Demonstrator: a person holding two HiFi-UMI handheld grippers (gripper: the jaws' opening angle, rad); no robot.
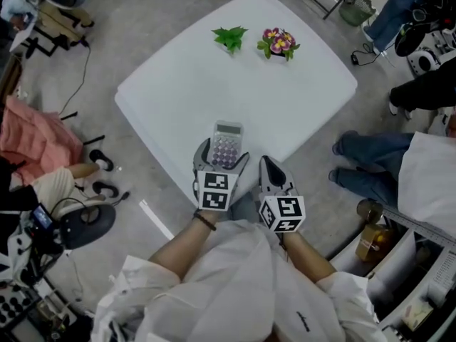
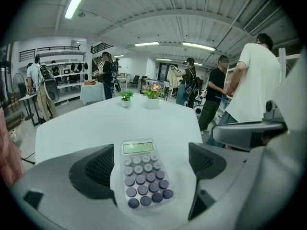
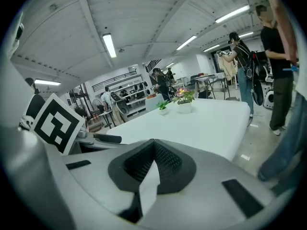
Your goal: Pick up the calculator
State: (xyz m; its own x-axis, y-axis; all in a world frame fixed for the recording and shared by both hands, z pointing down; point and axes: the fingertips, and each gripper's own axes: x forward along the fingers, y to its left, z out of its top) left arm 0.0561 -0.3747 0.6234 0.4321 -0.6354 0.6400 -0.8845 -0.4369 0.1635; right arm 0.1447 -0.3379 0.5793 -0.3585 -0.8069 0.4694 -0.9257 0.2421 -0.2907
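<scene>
HEAD VIEW: the calculator (image 1: 227,142) is seen lying flat on the white table (image 1: 178,84) near its closest edge, framed by the left tool (image 1: 223,152). The right tool (image 1: 268,164) is held just beside it, and a green plant (image 1: 229,37) and a flowering plant (image 1: 278,43) stand well apart at the far side. LEFT GRIPPER VIEW: the left tool's jaws are shown spread wide, the calculator between them with a gap on each side. RIGHT GRIPPER VIEW: the right tool's jaws are shown brought together.
</scene>
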